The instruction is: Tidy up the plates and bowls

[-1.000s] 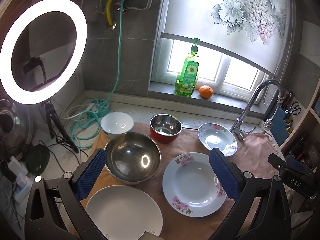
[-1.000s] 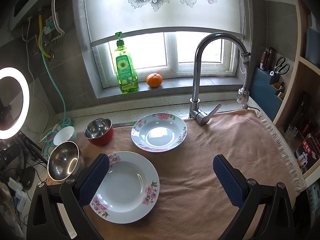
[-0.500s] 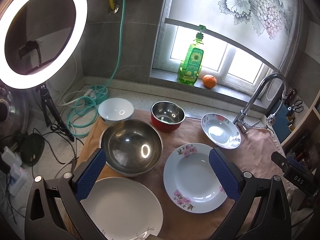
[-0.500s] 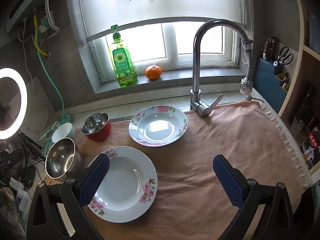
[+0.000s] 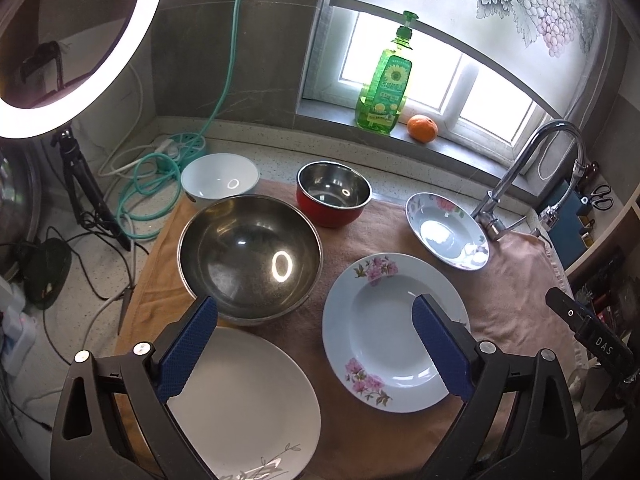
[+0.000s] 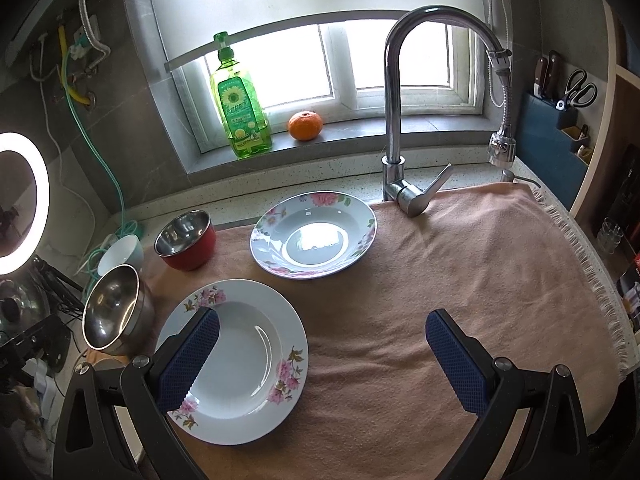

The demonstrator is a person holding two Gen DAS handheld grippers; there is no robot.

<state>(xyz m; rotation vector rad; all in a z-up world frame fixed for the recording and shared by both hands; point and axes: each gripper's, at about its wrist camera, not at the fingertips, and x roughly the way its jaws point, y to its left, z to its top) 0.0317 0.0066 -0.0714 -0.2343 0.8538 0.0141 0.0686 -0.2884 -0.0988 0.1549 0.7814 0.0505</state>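
While both grippers hang wide open and empty over the peach towel (image 6: 460, 280), the large steel bowl (image 5: 250, 258) sits just beyond the left gripper (image 5: 316, 344), whose jaws have just been closing slightly on nothing, so a rim pinch could slip off its slick curved wall. Below the right gripper (image 6: 324, 360), the near floral plate (image 6: 236, 360) lies flat, and a pad might skid it toward the far floral plate (image 6: 314, 236). Smaller still, the red bowl (image 5: 334, 194) and white bowl (image 5: 219, 177) stand close behind, easily knocked.

green soap bottle (image 6: 241, 108), orange (image 6: 305, 125), tap (image 6: 400, 112)

Three plates (image 5: 394, 332), three bowls (image 5: 250, 256), upright, unstacked
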